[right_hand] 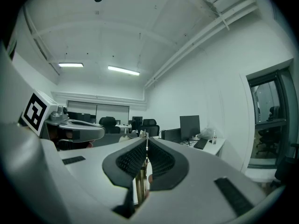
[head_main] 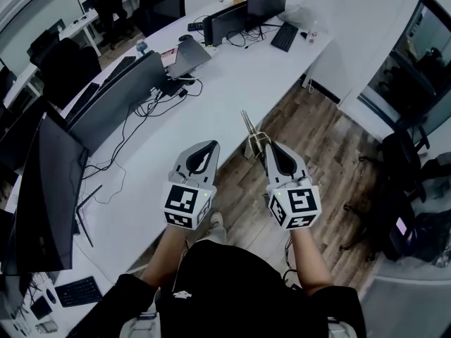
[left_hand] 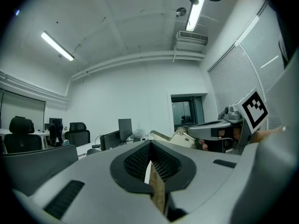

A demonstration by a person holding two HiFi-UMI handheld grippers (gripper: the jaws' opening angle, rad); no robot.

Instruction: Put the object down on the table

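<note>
2 hand-held grippers hang over the floor beside the worktop (head_main: 239, 83): the right hand-held gripper (head_main: 268, 146) is clamped on a thin metal object (head_main: 249, 124), and the left hand-held gripper (head_main: 214, 146) has its jaws together on nothing visible. Carry the object over bare worktop, lower until it rests, then release. No readable writing shows, only square markers.

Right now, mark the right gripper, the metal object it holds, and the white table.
right gripper (head_main: 270, 148), head view, jaw tips.
metal object (head_main: 257, 141), head view, brass-coloured body.
white table (head_main: 239, 76), head view, bare top.
</note>
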